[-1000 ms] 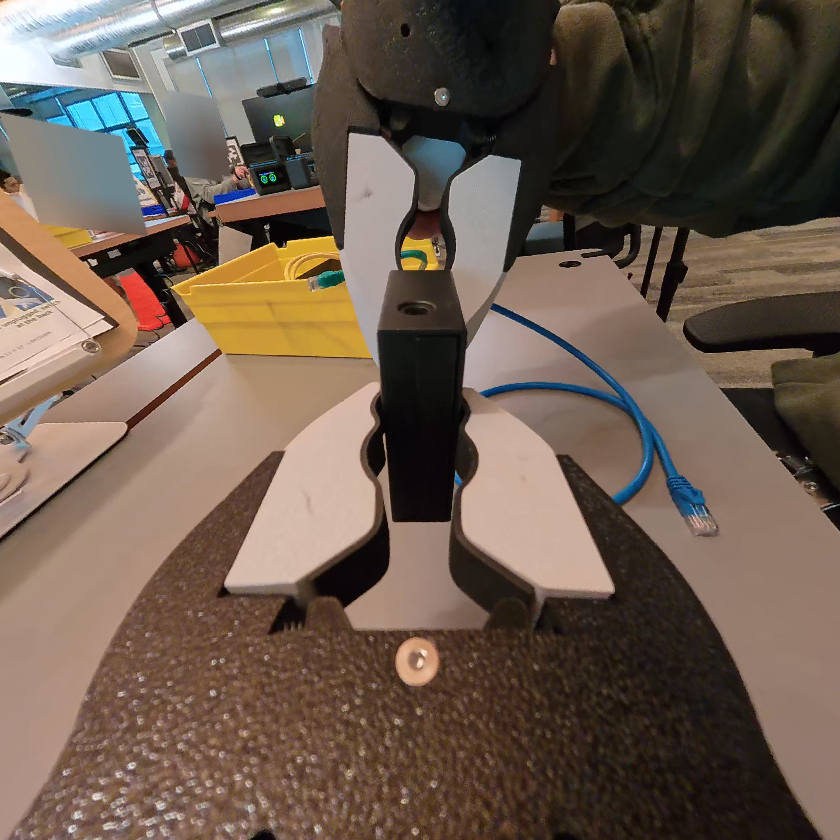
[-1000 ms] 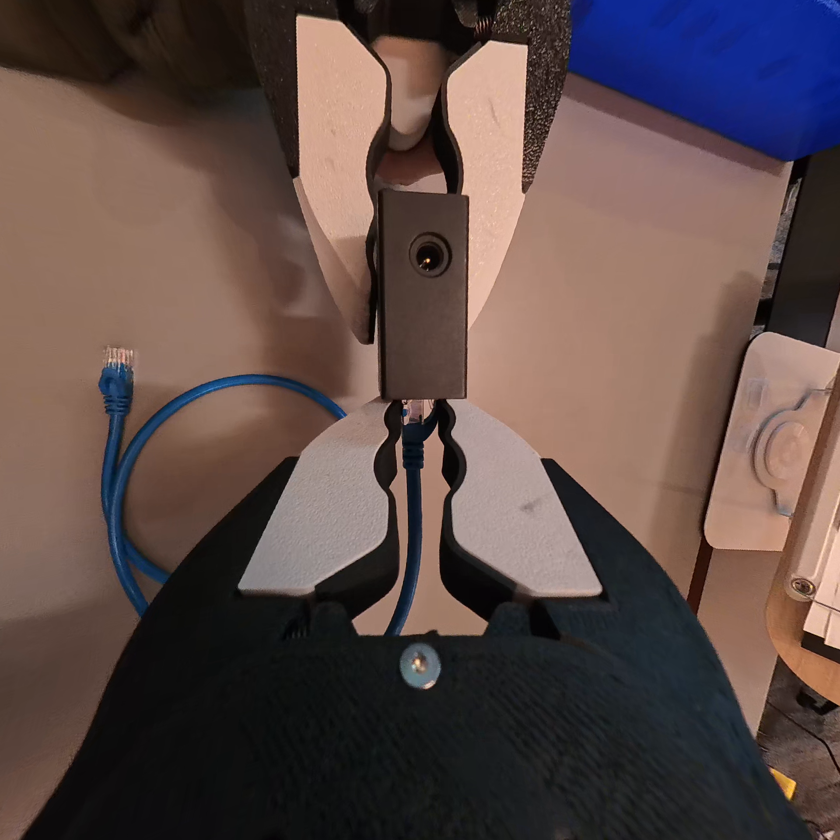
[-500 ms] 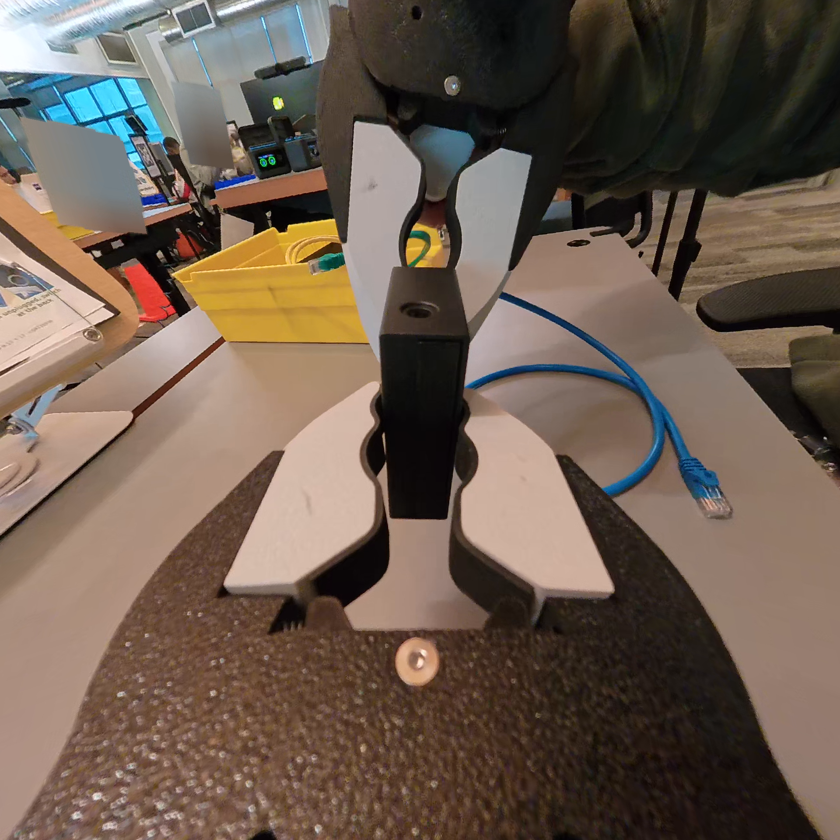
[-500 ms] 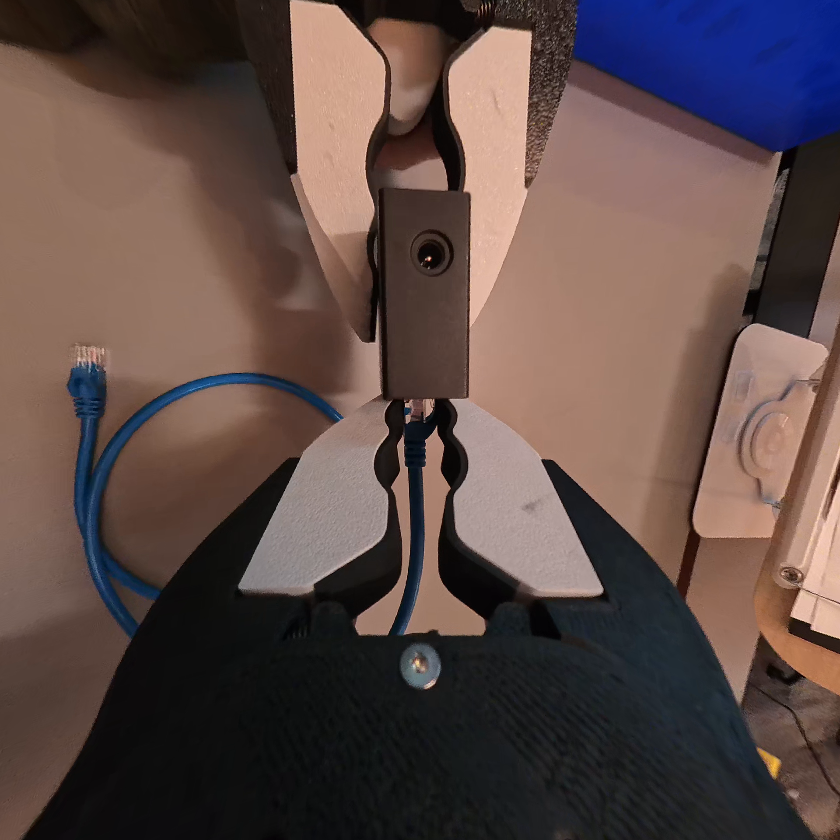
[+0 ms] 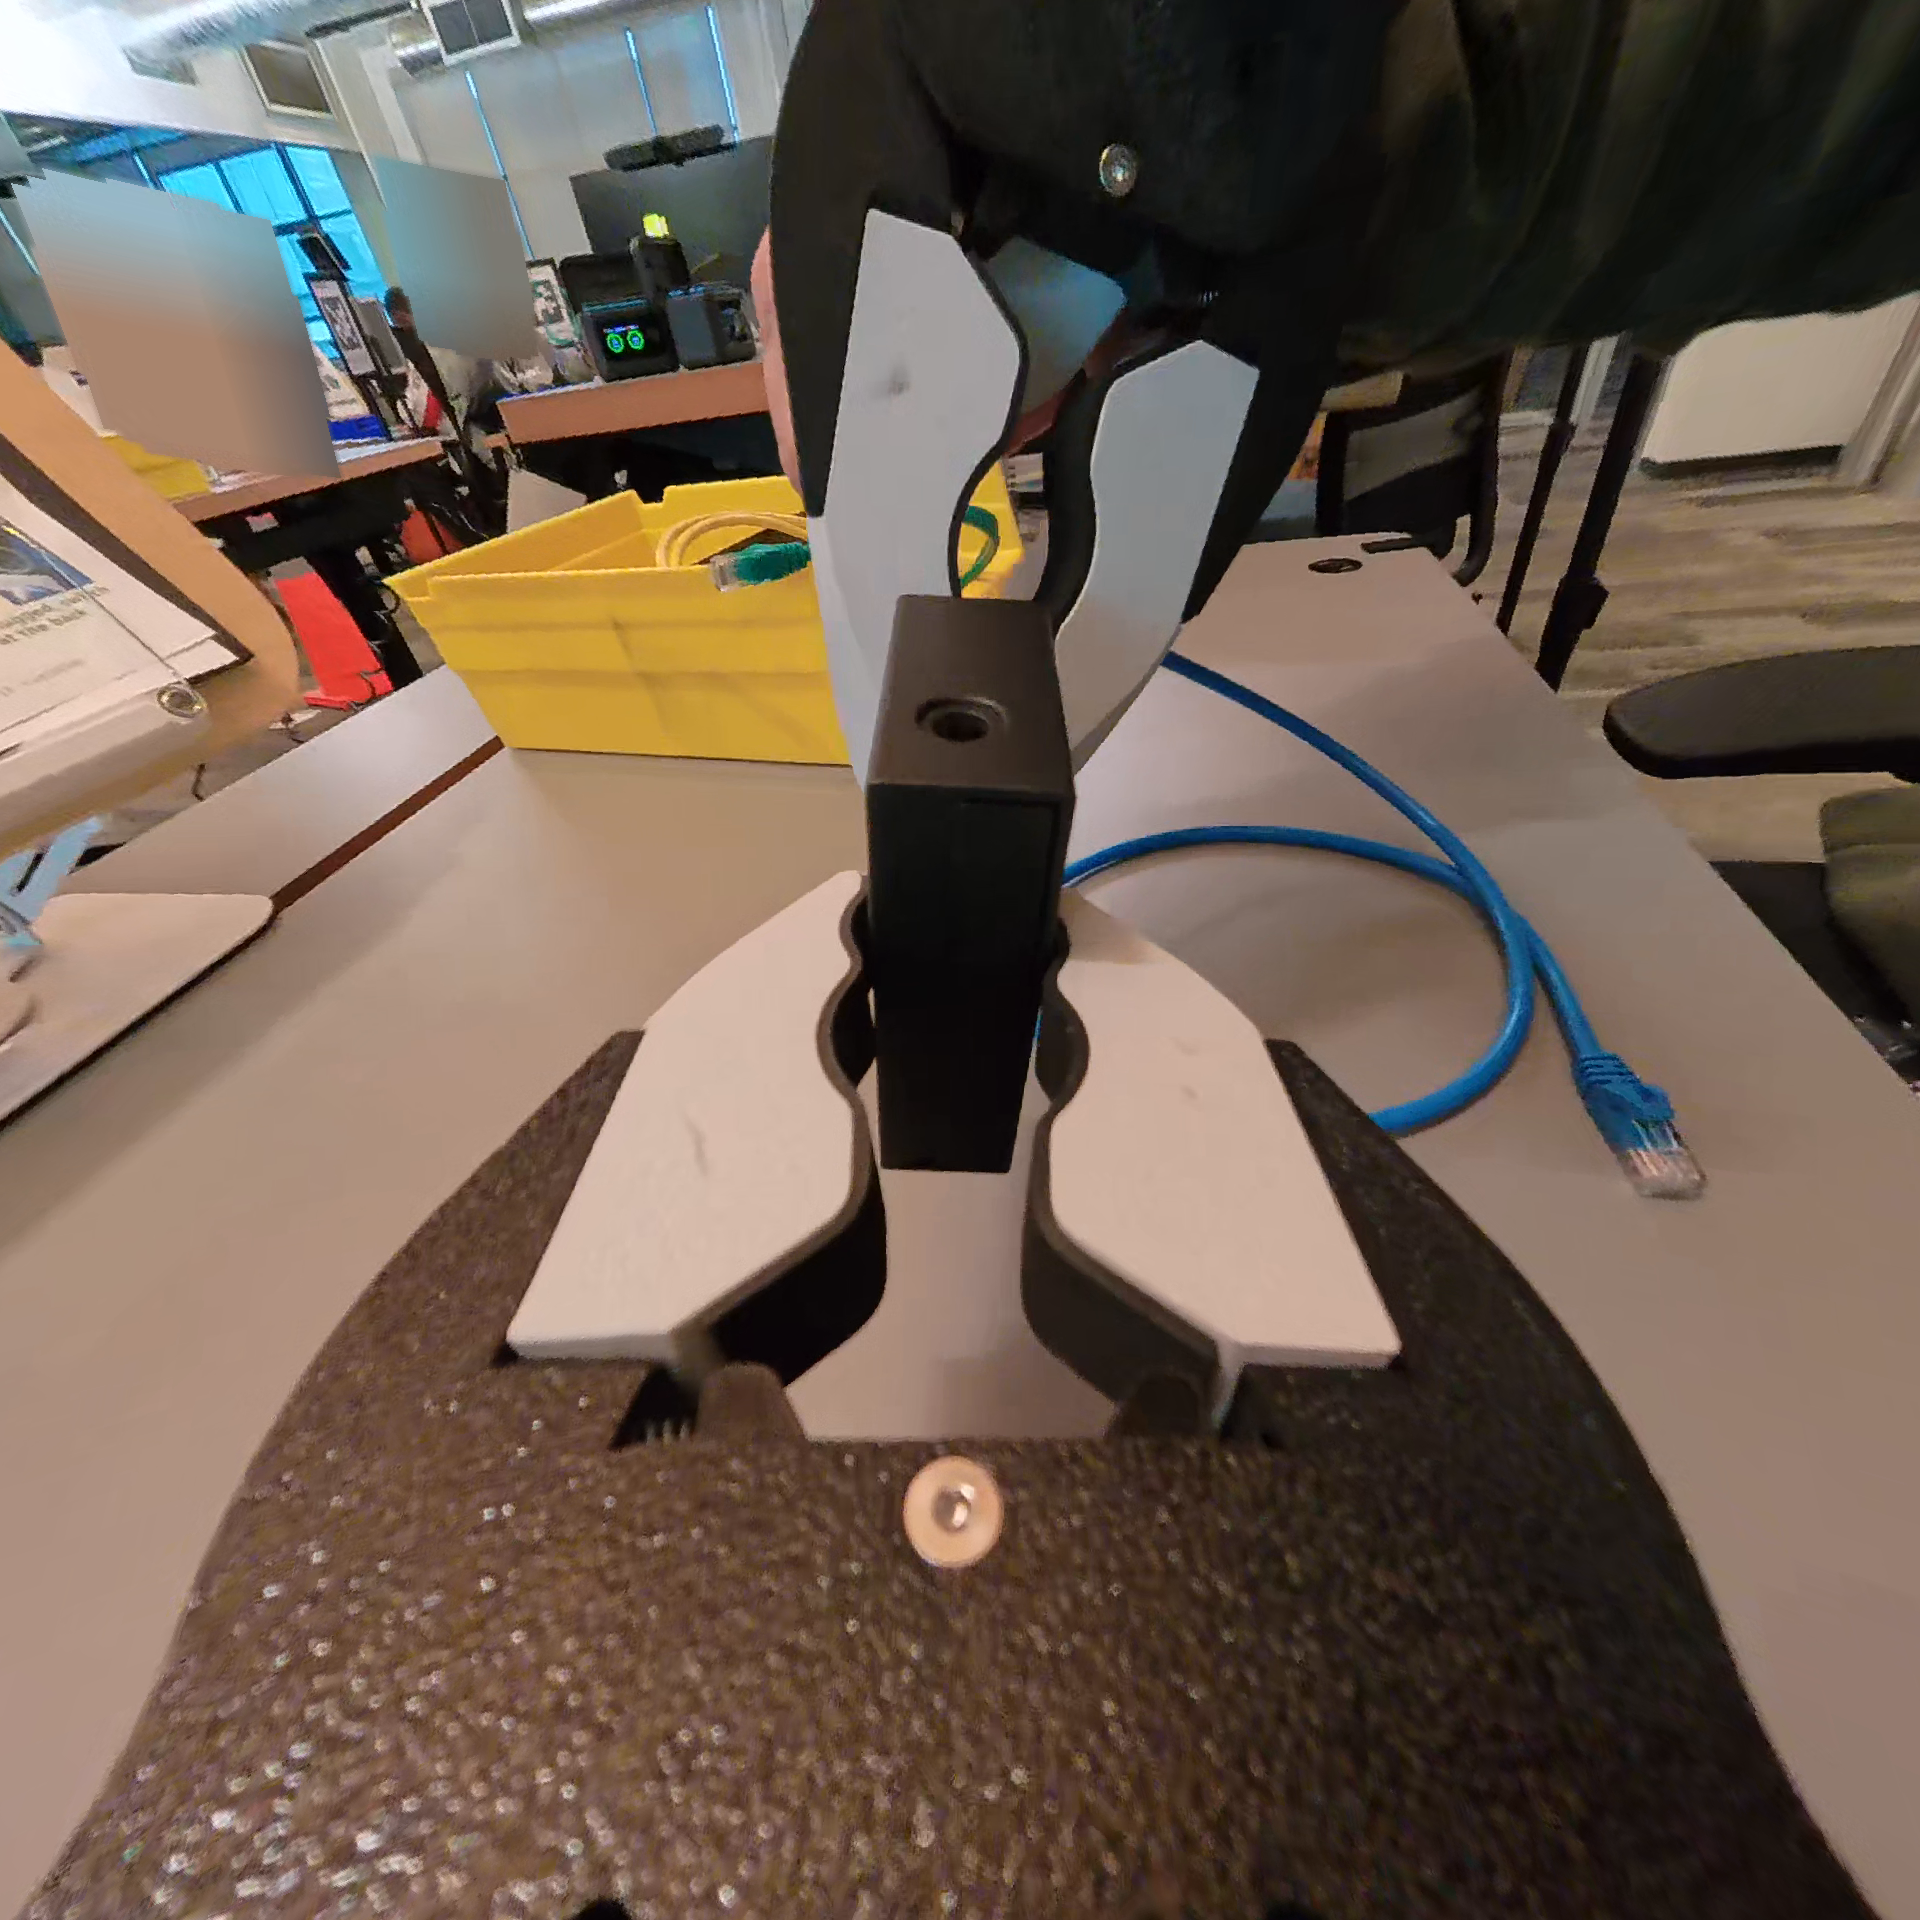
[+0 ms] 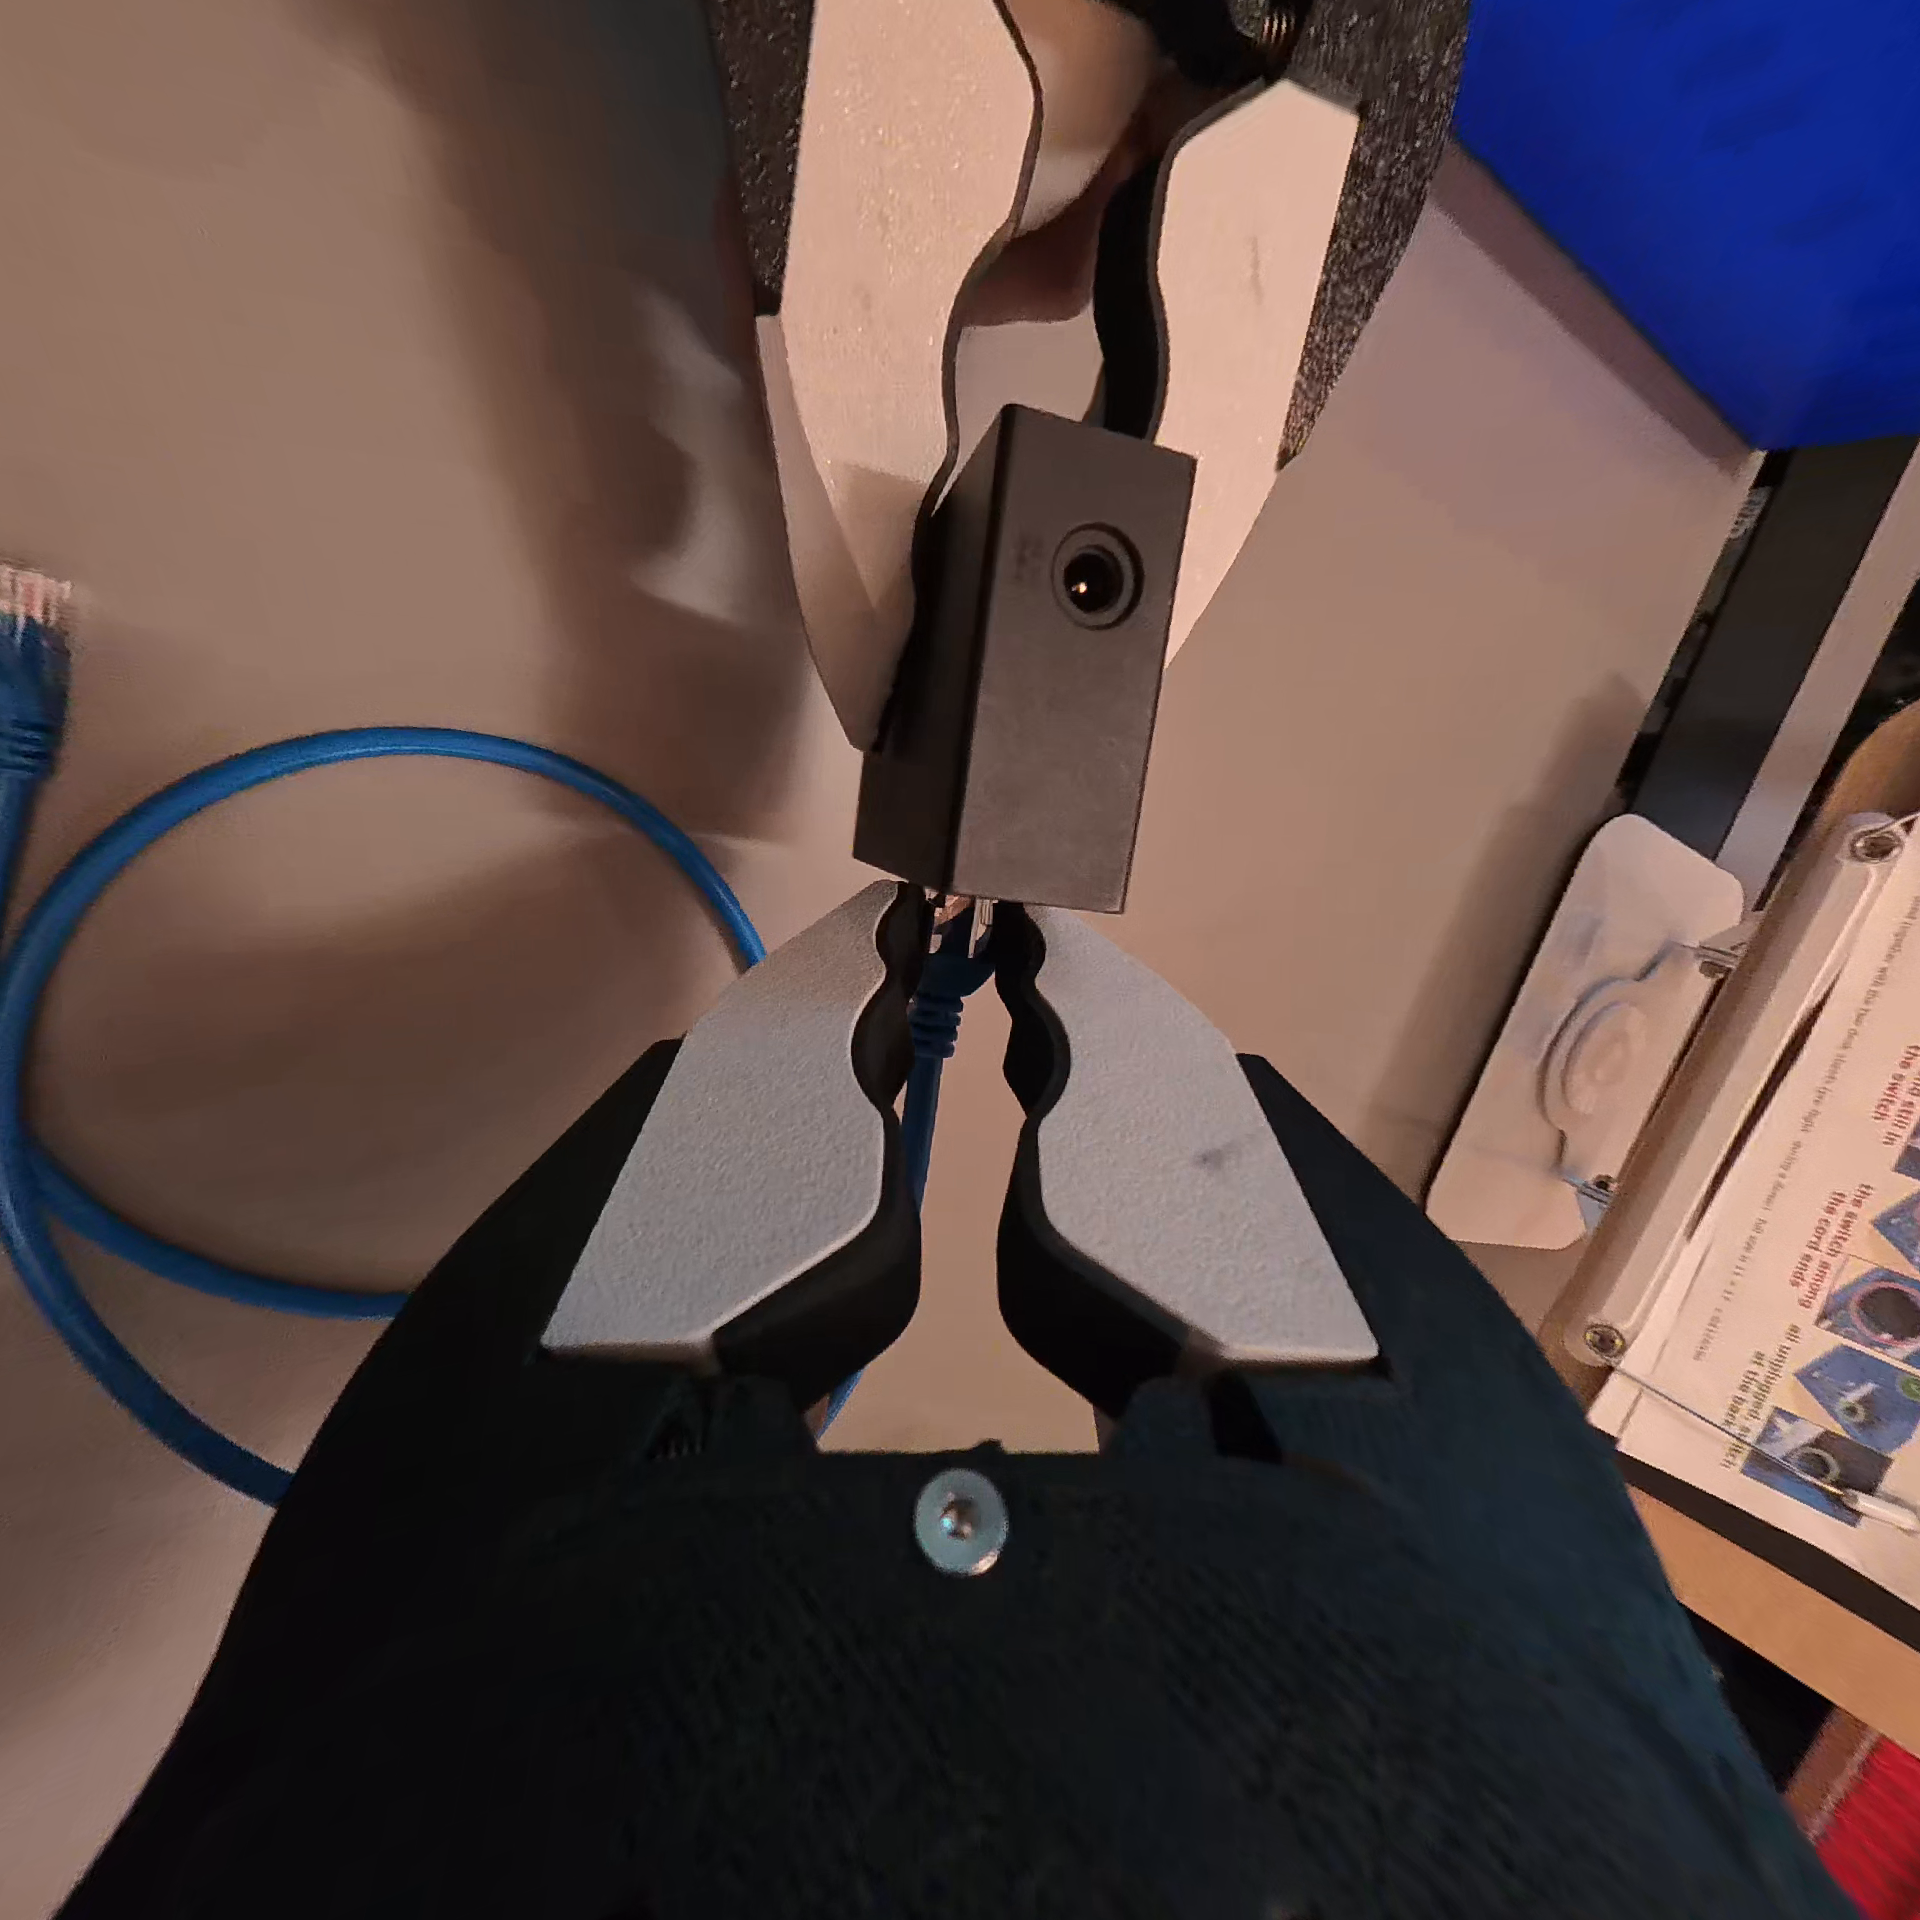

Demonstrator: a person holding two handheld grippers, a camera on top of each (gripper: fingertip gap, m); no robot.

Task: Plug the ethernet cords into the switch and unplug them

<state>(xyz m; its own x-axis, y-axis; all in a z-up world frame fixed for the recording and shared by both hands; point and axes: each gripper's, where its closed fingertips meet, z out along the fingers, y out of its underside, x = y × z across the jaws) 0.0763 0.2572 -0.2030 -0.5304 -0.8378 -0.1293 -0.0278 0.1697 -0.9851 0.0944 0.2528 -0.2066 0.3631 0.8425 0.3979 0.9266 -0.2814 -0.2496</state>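
My left gripper (image 5: 961,909) is shut on the black switch (image 5: 961,831), a small box held upright above the grey table (image 5: 468,935). My right gripper (image 6: 951,935) is shut on the blue plug (image 6: 951,971) of the blue ethernet cord (image 6: 312,748), with the plug's tip at the switch's (image 6: 1029,727) lower face. I cannot tell how deep it sits. In the left wrist view the right gripper (image 5: 1003,561) comes down from above behind the switch. The cord loops on the table (image 5: 1496,935) and its loose plug (image 5: 1652,1143) lies flat.
A yellow bin (image 5: 623,644) with yellow and green cords stands at the back of the table. A tilted board with a printed sheet (image 6: 1818,1195) stands at the left edge. A blue bin (image 6: 1714,208), a dark chair (image 5: 1766,707) and a person's green sleeve (image 5: 1558,156) are close.
Both grippers and the switch have tilted and turned a little. In the right wrist view the switch now leans right and the loose cord end has slid toward the left edge. Both grips are unchanged.
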